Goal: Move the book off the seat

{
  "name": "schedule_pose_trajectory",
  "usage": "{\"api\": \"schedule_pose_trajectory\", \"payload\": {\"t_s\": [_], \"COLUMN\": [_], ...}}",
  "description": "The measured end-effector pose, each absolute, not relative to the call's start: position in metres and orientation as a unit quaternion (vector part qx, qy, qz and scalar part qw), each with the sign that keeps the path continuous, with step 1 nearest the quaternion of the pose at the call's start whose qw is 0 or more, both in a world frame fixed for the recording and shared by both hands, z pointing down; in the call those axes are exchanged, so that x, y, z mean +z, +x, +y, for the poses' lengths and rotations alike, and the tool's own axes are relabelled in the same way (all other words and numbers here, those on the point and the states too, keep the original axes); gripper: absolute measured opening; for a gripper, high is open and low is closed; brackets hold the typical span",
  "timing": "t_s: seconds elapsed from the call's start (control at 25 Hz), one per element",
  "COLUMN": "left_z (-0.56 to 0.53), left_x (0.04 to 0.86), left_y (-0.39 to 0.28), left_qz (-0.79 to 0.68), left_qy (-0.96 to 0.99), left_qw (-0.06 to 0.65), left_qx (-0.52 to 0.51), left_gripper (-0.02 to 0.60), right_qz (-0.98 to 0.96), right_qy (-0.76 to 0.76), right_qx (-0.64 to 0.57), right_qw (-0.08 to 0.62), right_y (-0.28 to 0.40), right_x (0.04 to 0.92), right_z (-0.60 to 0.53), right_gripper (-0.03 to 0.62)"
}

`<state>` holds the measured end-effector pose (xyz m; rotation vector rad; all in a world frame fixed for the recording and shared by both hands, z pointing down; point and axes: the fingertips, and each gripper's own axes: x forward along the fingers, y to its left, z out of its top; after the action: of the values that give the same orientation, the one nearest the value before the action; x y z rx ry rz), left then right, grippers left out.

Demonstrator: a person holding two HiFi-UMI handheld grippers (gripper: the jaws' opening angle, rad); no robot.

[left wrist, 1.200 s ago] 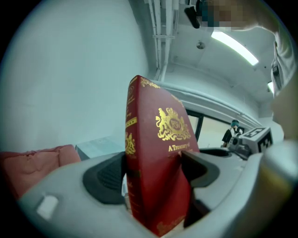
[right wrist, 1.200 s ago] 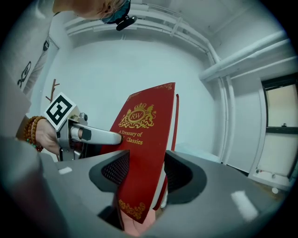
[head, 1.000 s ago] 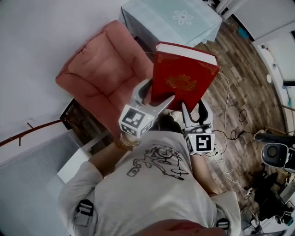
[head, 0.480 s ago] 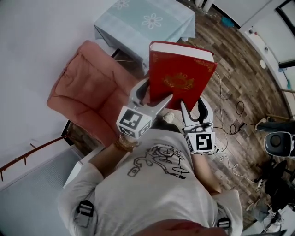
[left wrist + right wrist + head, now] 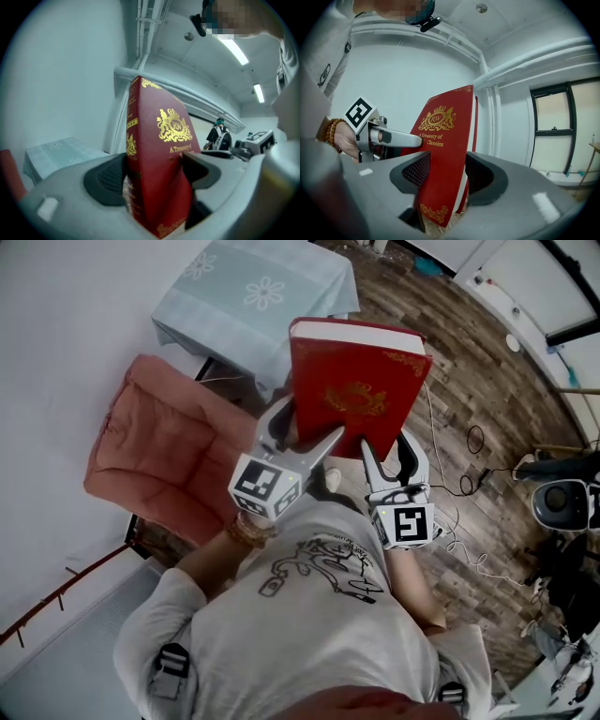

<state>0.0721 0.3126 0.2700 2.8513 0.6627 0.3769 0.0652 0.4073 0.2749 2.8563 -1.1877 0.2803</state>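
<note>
A thick red book (image 5: 356,390) with gold print on its cover is held up in the air in front of the person, over the wooden floor. My left gripper (image 5: 309,423) is shut on its lower left part and my right gripper (image 5: 389,442) on its lower right edge. In the left gripper view the book (image 5: 161,140) stands upright, clamped between both dark pads (image 5: 108,180). The right gripper view shows the book (image 5: 445,136) pinched the same way, with my left gripper (image 5: 396,138) at its far side. The pink armchair seat (image 5: 159,460) lies bare to the left.
A small table under a pale blue flowered cloth (image 5: 253,292) stands beyond the armchair. Cables (image 5: 469,484) trail over the wooden floor on the right, near a round black-and-white device (image 5: 558,507). A white wall runs along the left. A person (image 5: 219,136) stands far off.
Both grippers have carried the book away from the armchair. In the head view the chair and the table have slid to the left, and the book now hangs over the floor.
</note>
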Motion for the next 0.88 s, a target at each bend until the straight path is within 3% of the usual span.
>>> {"api": "schedule_pose_trajectory", "payload": {"t_s": [0.88], "left_z": [0.264], "left_x": [0.269], "left_y": [0.243], "left_qz": [0.213], "left_qy": [0.961], "left_qw": [0.127], "left_qx": [0.12], "left_gripper": [0.368], "right_qz": [-0.399], "right_qy": [0.91], "right_qx": [0.097], "right_qw": [0.05], "right_y": [0.237], "right_x": [0.271], "right_z": [0.359], "right_gripper": [0.237]}}
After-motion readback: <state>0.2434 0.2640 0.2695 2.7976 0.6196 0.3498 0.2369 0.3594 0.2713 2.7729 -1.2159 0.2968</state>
